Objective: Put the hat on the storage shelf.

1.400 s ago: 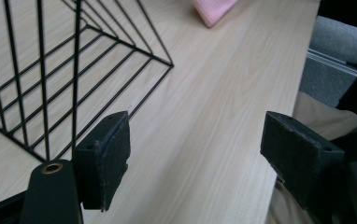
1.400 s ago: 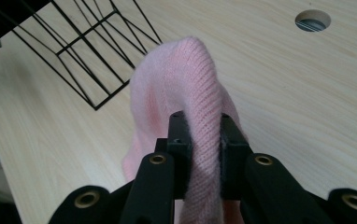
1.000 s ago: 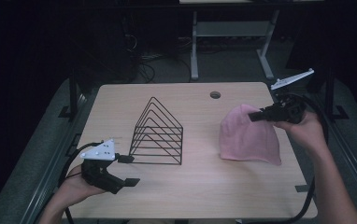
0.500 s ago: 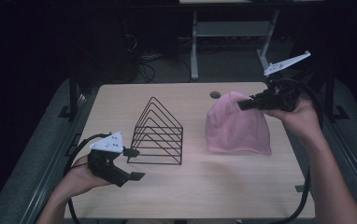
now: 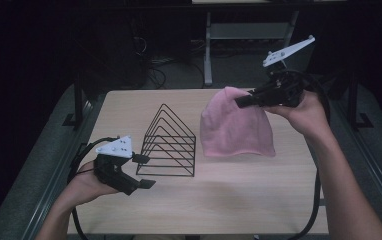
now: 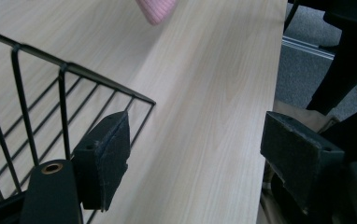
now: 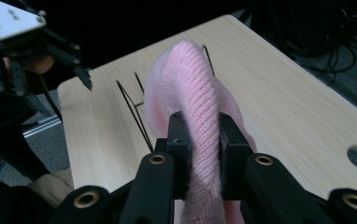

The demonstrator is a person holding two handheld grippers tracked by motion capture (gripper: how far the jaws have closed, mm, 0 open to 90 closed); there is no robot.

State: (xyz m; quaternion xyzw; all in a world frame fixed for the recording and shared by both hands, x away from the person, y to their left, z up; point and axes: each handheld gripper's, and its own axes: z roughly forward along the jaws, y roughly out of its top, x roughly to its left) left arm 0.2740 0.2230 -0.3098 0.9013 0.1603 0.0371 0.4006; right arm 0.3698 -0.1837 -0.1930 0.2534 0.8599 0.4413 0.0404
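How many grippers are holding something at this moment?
1. The right gripper is shut on the top of the pink hat, lifting it above the table. The left gripper is open beside the wire rack, holding nothing.

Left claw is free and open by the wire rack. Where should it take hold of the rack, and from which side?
Grip the rack on one bar of its near end frame, coming from the person's side, where the left claw already sits open. The rack is all thin wires in nested triangles with wide gaps, so the jaws probably need to straddle a single bar; the near corner lies just past one pad.
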